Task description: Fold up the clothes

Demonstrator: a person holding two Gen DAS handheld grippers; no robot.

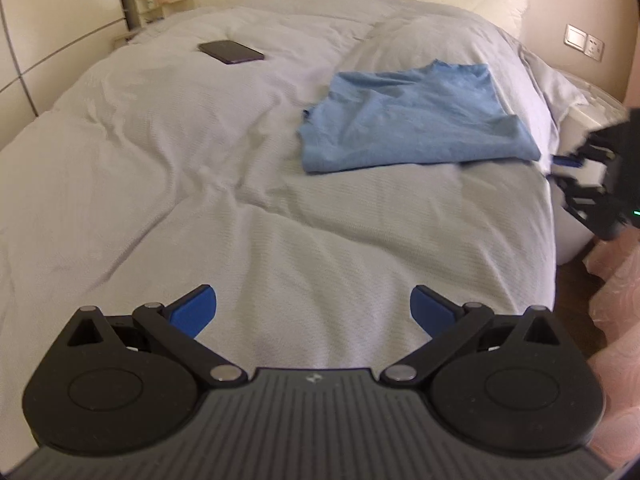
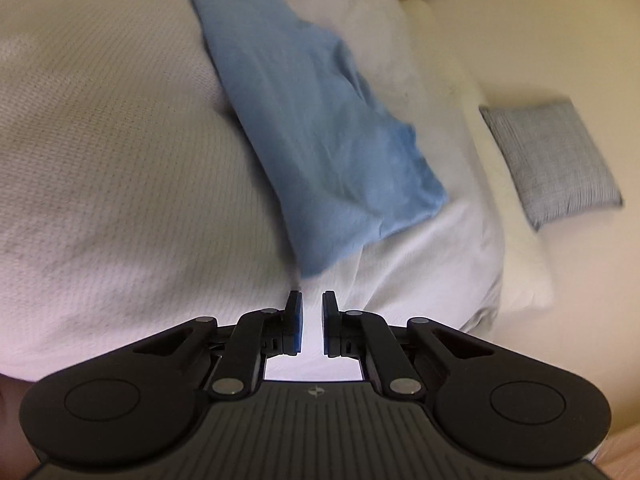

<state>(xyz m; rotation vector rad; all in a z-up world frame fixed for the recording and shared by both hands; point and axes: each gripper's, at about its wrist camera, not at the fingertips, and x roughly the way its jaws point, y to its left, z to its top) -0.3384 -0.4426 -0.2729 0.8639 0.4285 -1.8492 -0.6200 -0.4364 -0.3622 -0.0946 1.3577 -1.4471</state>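
bed (image 1: 160, 168) covered in a pale grey-white waffle-weave duvet, rumpled. blue garment (image 1: 412, 120) lies folded into a rough rectangle on the duvet, toward the bed's right edge as the left wrist view has it, creased, flat, nothing on top of it. dark phone (image 1: 231, 51) lies on the duvet farther up the bed, well apart from the garment. grey cushion (image 2: 552, 160) lies near the head of the bed. left gripper (image 1: 313, 312) hovers over the near end of the bed, its blue fingers (image 1: 196, 312) spread wide, released, nothing between them. right gripper (image 2: 312, 320) sits at the bed's right edge just short of the garment's near corner; its fingers (image 2: 295, 328) are drawn close, a narrow gap left between, only duvet seen through it, no cloth caught. light switch and socket (image 1: 585, 42) on the wall beside the bed.
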